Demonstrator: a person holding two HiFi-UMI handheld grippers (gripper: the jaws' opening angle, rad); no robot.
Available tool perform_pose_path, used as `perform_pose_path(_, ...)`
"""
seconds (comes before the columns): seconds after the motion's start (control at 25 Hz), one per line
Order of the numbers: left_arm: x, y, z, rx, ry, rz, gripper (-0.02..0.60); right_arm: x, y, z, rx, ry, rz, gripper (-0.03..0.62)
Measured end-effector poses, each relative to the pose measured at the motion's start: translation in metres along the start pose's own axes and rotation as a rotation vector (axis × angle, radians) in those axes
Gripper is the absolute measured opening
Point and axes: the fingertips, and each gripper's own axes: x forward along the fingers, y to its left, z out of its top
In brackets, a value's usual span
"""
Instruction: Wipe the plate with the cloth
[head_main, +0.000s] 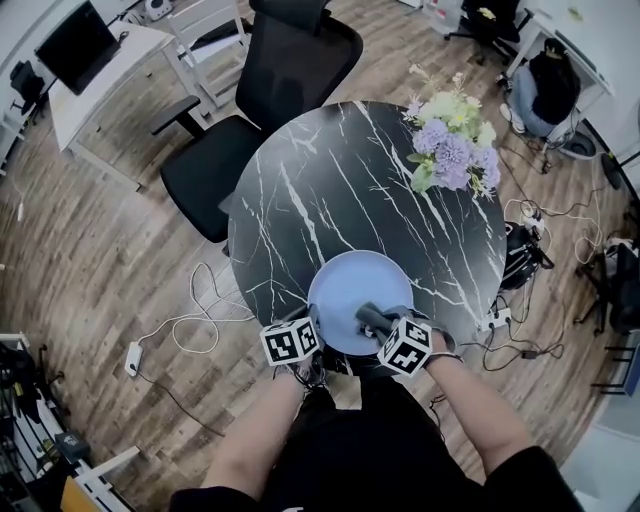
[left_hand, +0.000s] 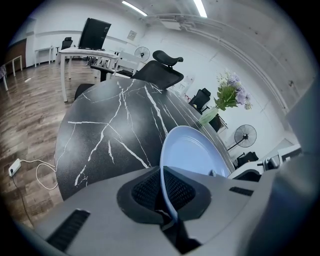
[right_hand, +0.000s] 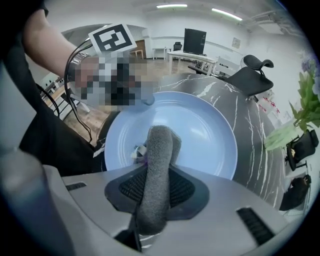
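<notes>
Left gripper clenched on the near rim of the plate, rim edge running straight between its jaws, the pale blue plate stretching out ahead of it over the near edge of the dark marbled worktop

Right gripper clamped on a folded grey cloth; the cloth sticks out past the jaws and its free end sits over the near part of the plate's face, just ahead of the gripper. Contact with the plate can't be confirmed from here

In the head view both grippers sit side by side at the plate's near edge, flowers and an office chair well beyond

Progress, as a judgement: setup is done, plate steadied and cloth in hand over it. Wiping looks to be at or near its start; the plate shows no visible dirt or streaks, so how much is covered can't be told. Left: sweep the cloth across the face
</notes>
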Motion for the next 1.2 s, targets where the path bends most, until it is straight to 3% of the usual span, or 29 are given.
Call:
perform_pose_path(0.28,0.001,-0.002,-0.001,0.010,0.008,-0.021,0.031,-0.003,-0.036,-0.006,0.011,0.026,-0.088,0.107)
perform_pose_path(0.64,0.001,0.000,-0.003,0.030,0.026,-0.028,0.031,0.000,-0.080,-0.002,0.111,0.020,-0.157,0.107)
perform_pose_path(1.2,-0.001,0.000,-0.004,0.008,0.010,-0.038,0.034,0.013,-0.120,0.045,0.132,-0.023,-0.210,0.107)
